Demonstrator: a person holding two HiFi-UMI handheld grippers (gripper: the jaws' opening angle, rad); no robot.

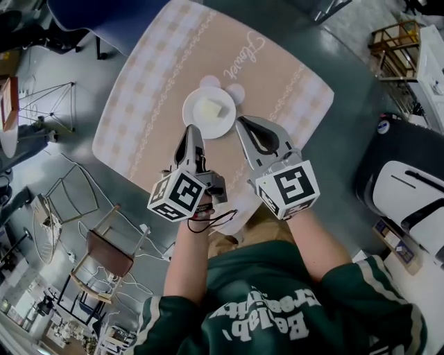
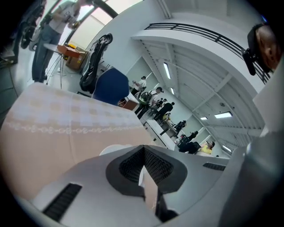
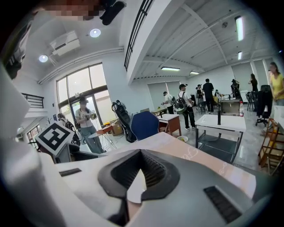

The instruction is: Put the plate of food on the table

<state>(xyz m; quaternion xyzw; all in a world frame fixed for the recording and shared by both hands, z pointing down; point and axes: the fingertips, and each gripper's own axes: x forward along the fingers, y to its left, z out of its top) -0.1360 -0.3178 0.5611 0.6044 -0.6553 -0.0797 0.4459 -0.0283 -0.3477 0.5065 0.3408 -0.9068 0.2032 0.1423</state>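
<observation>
At the far left a wire stand point(image 1: 48, 104) and a wire-frame chair point(image 1: 62, 197) sit on the grey floor, with a brown-seated chair point(image 1: 107, 251) nearer the person. A blue chair point(image 1: 118, 21) stands at the table's far left edge.

The table point(image 1: 291, 83) wears a pale checked cloth with a line of script along its far side. The plate point(image 1: 195, 116), white and round, rests on the cloth a little toward the near edge, with a pale yellow block of food point(image 1: 210, 109) in its middle. Two small pale discs point(image 1: 210, 83) lie side by side at its far rim, close against it.

The left gripper point(image 1: 189, 130) points at the plate's near-left rim. Its jaws meet tip to tip and clamp nothing; in the left gripper view the plate's white shows only through the gap behind the tips. The right gripper point(image 1: 240, 122) points at the near-right rim, so the plate lies between the two. Its jaws are likewise pressed together at the tips with nothing caught in them.

Right of the table a wooden rack point(image 1: 394, 41) stands at the back, and a black-and-white case point(image 1: 406, 187) sits on the floor near the person's right arm. The right gripper view shows a white table point(image 3: 222, 122) and several people standing beyond it.
</observation>
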